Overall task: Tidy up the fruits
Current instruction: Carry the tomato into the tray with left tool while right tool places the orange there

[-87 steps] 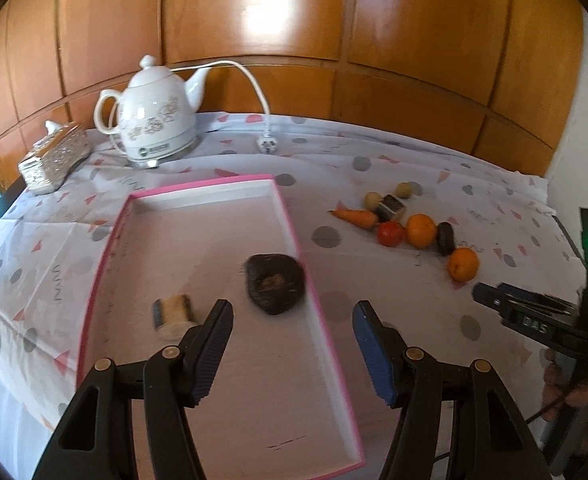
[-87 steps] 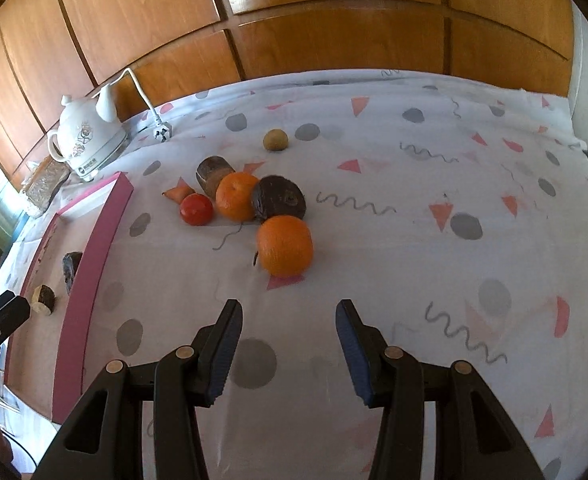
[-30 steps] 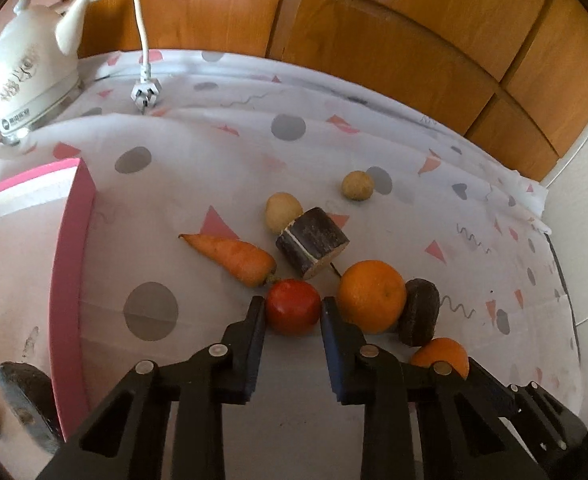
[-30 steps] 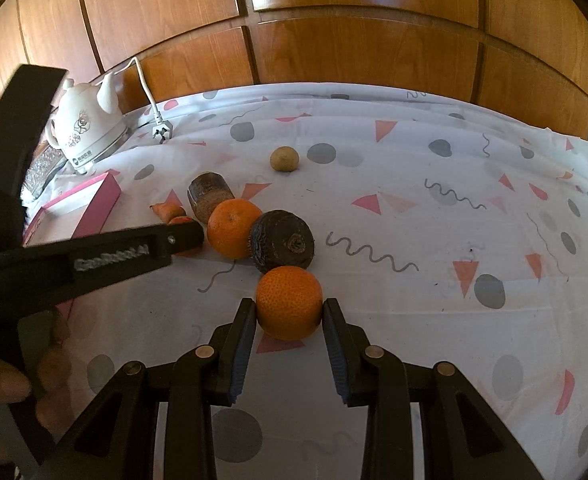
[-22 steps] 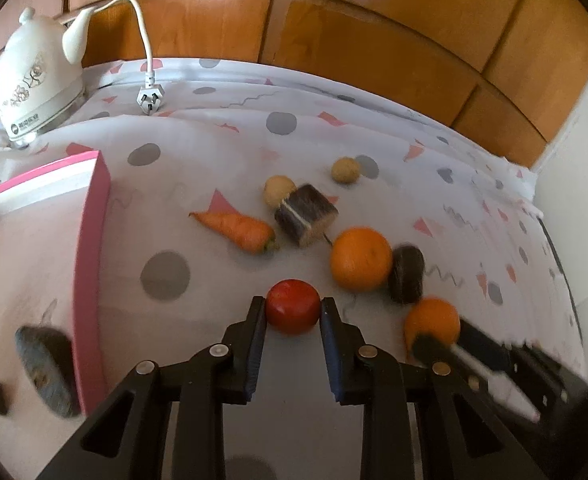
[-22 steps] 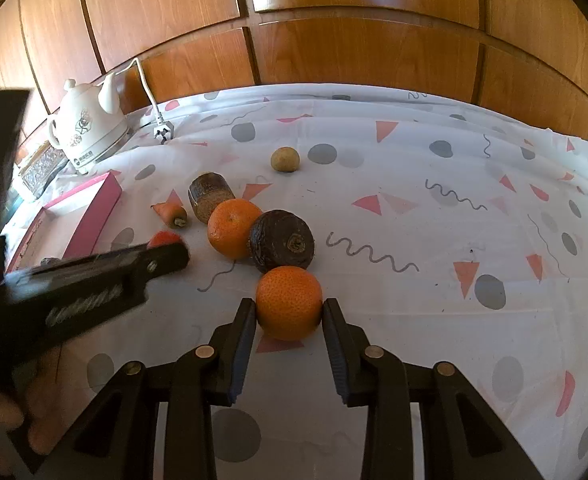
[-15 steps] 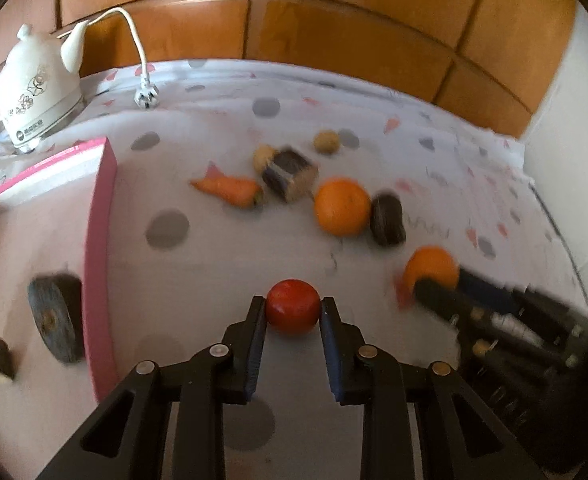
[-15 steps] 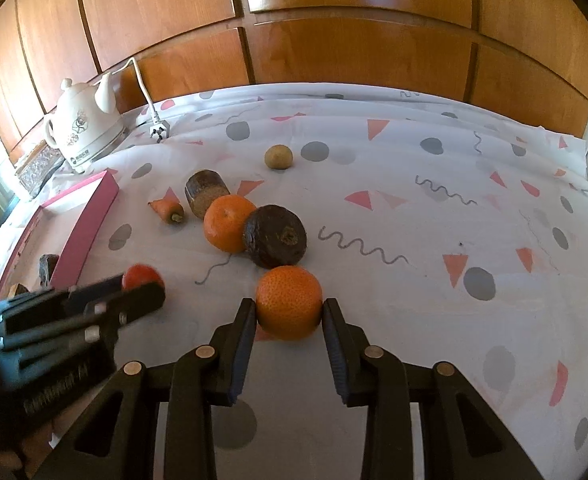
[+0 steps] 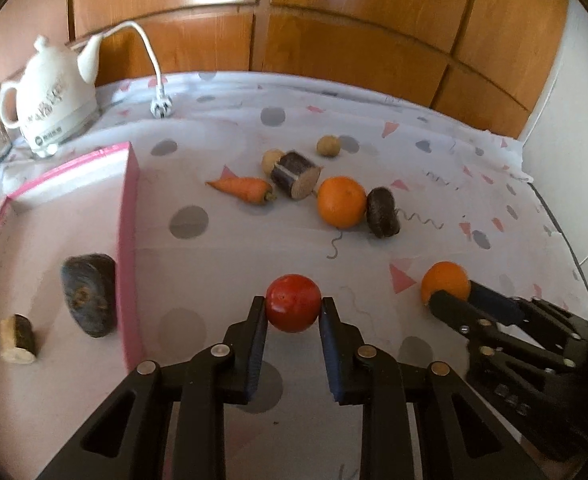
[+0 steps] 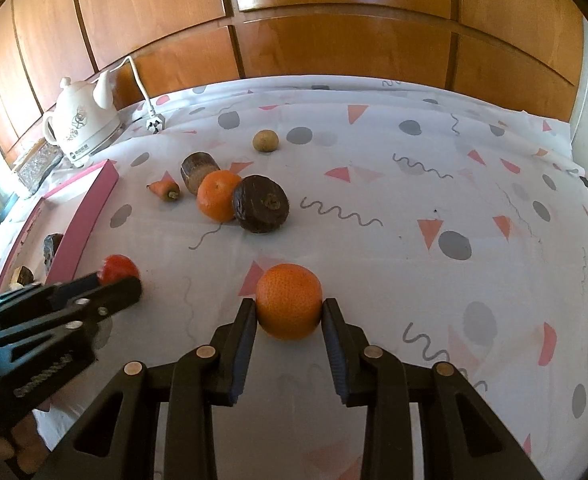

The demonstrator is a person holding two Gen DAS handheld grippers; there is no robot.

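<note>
My left gripper [image 9: 292, 312] is shut on a red tomato [image 9: 292, 302], held a little above the patterned cloth just right of the pink tray [image 9: 128, 216]. My right gripper [image 10: 288, 314] is shut on an orange [image 10: 288, 300]; the same orange [image 9: 445, 286] shows in the left wrist view at the right, and the tomato [image 10: 118, 268] in the right wrist view at the left. A second orange [image 9: 341, 201], a carrot [image 9: 242, 189], a dark round piece [image 9: 381, 212] and a cut dark cylinder [image 9: 295, 175] lie further back.
Inside the tray lie a dark lump [image 9: 90, 294] and a small cut piece [image 9: 18, 338]. A white kettle [image 9: 48, 100] with its cord and plug [image 9: 160, 108] stands at the back left. Two small brownish balls [image 9: 327, 145] sit behind the pile. Wood panelling [image 9: 333, 32] closes the back.
The left gripper has carried the tomato out of the fruit pile, back and toward the tray. The right gripper has drawn the orange away from the dark round piece.
</note>
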